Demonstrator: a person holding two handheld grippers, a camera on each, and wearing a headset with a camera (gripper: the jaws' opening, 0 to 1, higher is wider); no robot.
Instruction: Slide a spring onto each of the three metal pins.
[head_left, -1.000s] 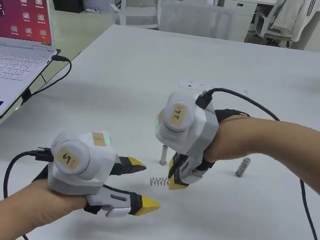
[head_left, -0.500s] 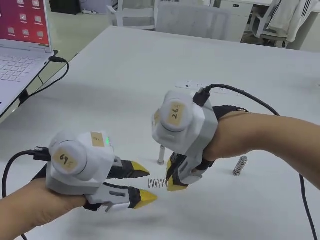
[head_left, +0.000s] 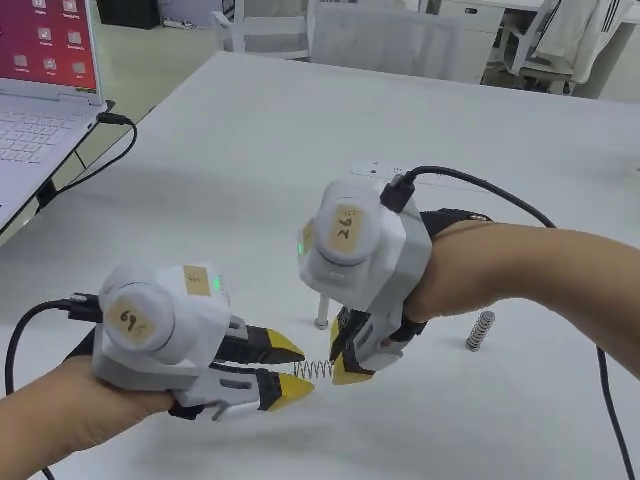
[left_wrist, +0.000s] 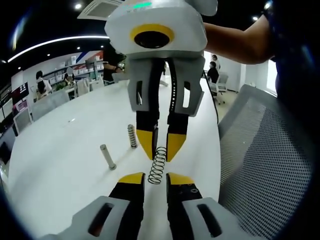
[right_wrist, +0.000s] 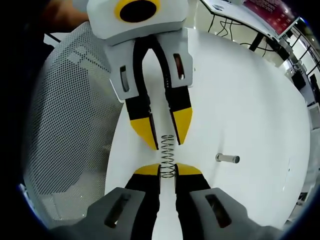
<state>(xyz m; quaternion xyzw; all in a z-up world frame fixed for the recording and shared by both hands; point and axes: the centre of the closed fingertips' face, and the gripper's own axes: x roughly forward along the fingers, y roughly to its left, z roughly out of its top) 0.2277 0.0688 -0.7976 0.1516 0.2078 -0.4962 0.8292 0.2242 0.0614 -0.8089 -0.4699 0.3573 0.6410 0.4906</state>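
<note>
A thin loose spring hangs level just above the white table, between my two grippers. My right gripper is shut on one end of the spring. My left gripper stands open, its yellow fingertips on either side of the spring's other end with a small gap. A bare metal pin stands upright just behind the spring, also seen as the pin and the pin. Further right a second pin wearing a thick spring stands on the table.
A laptop with a black cable sits at the table's left edge. A white power strip lies behind the right gripper. Chairs stand beyond the far edge. A mesh chair back is beside the table.
My left gripper has moved right toward the spring and its jaws have narrowed around the spring's free end. The right gripper has barely moved and keeps its hold.
</note>
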